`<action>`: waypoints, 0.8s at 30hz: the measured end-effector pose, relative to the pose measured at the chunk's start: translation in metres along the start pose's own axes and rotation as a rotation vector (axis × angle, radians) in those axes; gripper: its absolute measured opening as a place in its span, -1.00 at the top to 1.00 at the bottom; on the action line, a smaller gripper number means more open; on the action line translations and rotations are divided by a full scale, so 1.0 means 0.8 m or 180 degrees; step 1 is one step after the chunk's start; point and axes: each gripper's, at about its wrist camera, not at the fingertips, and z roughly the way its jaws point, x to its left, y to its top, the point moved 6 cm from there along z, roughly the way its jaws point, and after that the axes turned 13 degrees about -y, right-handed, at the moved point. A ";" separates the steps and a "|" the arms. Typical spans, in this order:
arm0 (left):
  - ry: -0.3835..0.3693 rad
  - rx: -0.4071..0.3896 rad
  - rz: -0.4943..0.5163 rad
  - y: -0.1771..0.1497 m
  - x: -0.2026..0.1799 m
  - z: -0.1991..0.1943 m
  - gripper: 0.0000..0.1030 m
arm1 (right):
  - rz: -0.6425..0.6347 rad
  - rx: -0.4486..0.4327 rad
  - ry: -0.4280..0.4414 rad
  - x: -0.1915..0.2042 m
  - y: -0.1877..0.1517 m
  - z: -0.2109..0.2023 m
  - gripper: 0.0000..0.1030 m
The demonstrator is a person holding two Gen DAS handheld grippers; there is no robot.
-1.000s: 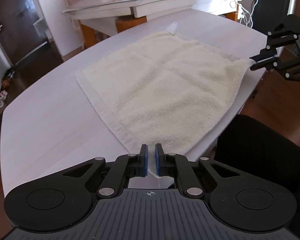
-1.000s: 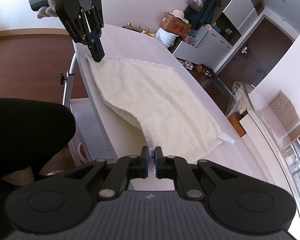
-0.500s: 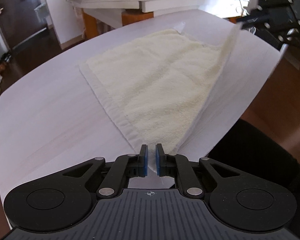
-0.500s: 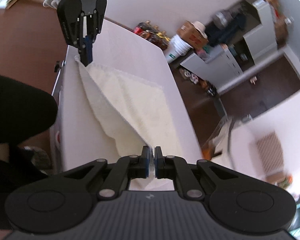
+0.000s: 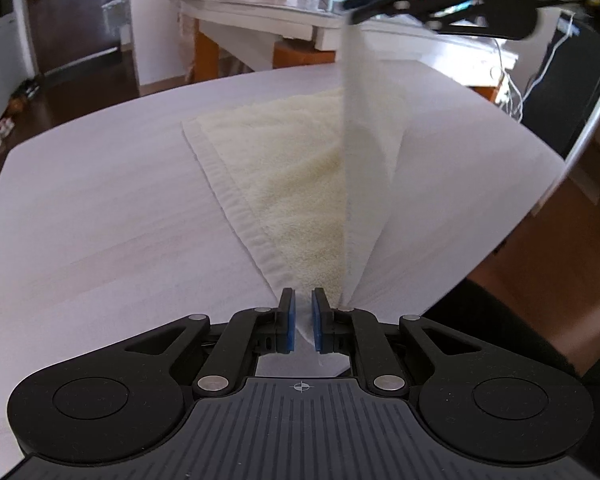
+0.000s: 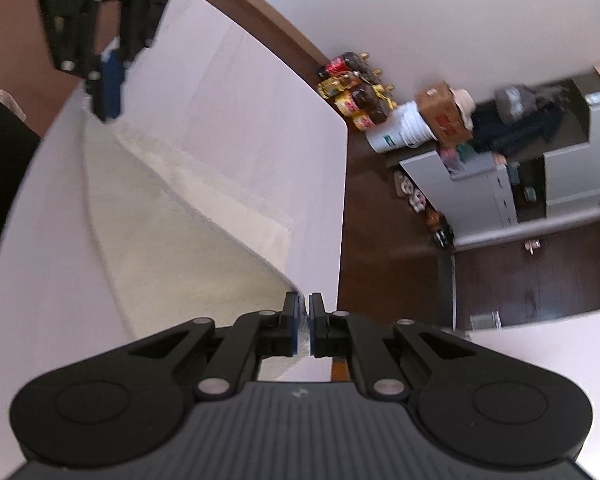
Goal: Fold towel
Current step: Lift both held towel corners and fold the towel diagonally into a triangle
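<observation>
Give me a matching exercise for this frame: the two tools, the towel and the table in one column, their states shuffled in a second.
1. left tool
2. right tool
3. towel
4. table

a. partly lifted, partly lying flat
b. pale, carries the cloth
c. pinches a corner low at the near edge
d. pinches a corner raised high

Pairs: 1-c, 2-d, 3-a, 4-b

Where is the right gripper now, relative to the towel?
In the left wrist view the right gripper is at the top right, raised above the table, shut on a corner of the towel.
</observation>
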 end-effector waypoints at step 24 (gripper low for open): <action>-0.0309 -0.0309 -0.0335 -0.006 0.018 0.000 0.82 | 0.0051 -0.0100 0.0389 0.040 0.031 0.213 0.42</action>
